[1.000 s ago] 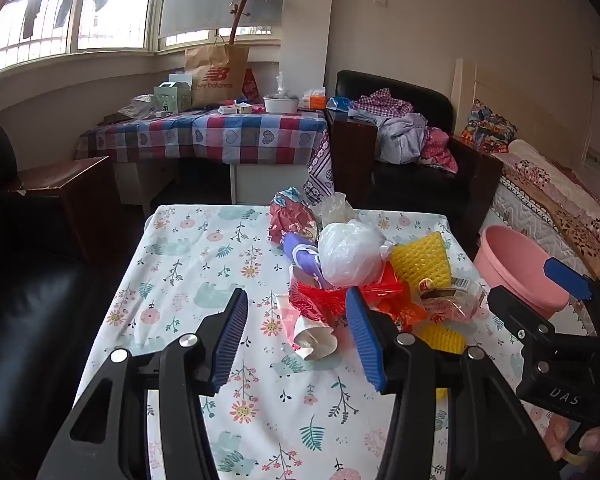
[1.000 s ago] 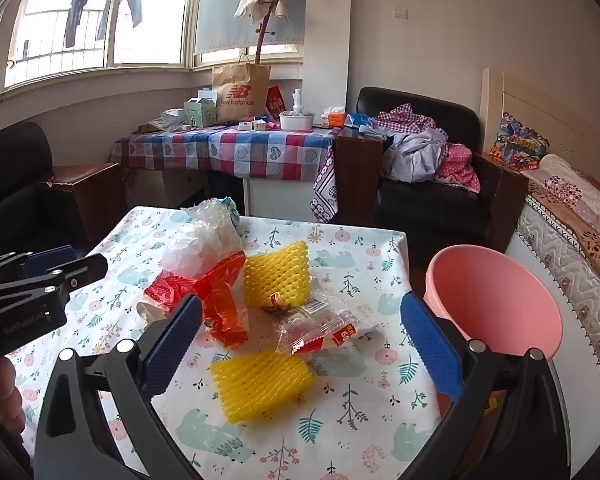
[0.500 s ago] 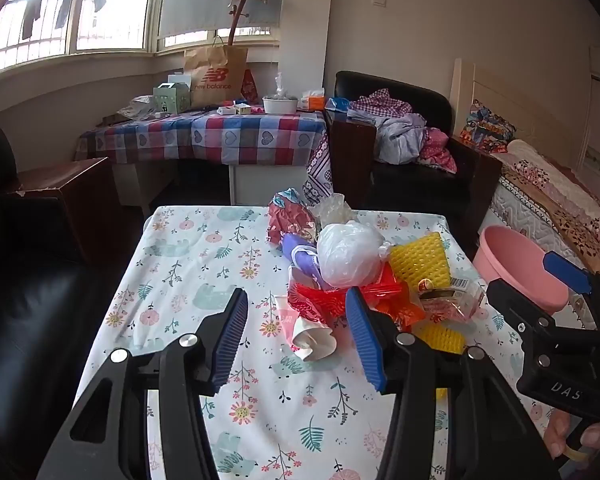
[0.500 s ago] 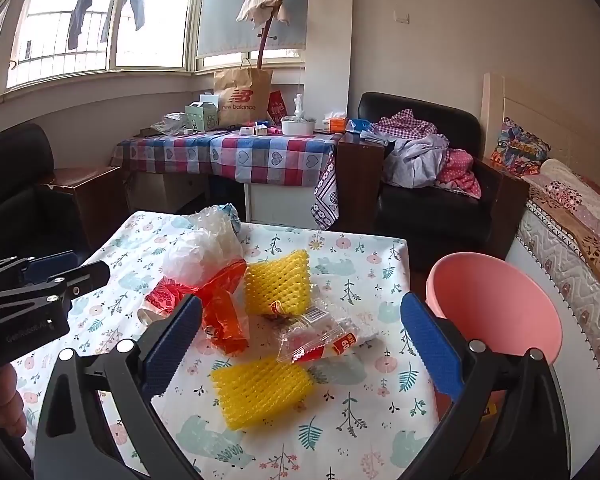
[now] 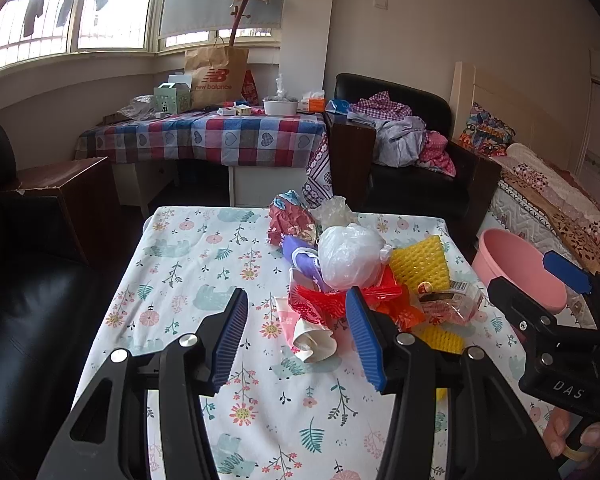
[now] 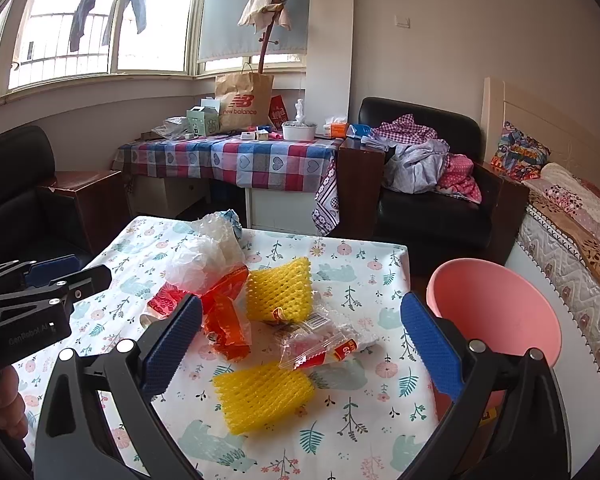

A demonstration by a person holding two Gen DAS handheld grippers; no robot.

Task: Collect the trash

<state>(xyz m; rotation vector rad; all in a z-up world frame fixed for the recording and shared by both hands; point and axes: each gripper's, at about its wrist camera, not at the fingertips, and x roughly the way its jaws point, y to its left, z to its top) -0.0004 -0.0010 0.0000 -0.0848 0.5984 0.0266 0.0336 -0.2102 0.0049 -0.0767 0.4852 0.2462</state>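
Observation:
A heap of trash lies on the floral tablecloth (image 5: 204, 280): a white plastic bag (image 5: 350, 256), a red wrapper (image 5: 320, 300), a crumpled paper cup (image 5: 310, 338), a purple piece (image 5: 296, 250). My left gripper (image 5: 296, 338) hovers open just before the cup, holding nothing. In the right wrist view two yellow foam nets (image 6: 264, 396) (image 6: 280, 290), a clear snack wrapper (image 6: 324, 348) and an orange wrapper (image 6: 224, 328) lie ahead. My right gripper (image 6: 300, 346) stands wide open above them, holding nothing. The pink basin (image 6: 496, 312) sits off the table's right edge.
A black sofa (image 5: 28, 300) runs along the table's left side. Behind stand a checked-cloth table (image 5: 204, 140) with a paper bag, and a black armchair (image 5: 412, 168) piled with clothes. A bed (image 6: 572, 240) lies right of the basin. A hand (image 6: 4, 404) holds the left gripper.
Almost nothing differs. Both grippers stay open and hover in nearly the same place; the right wrist view has shifted very slightly. The trash has not moved.

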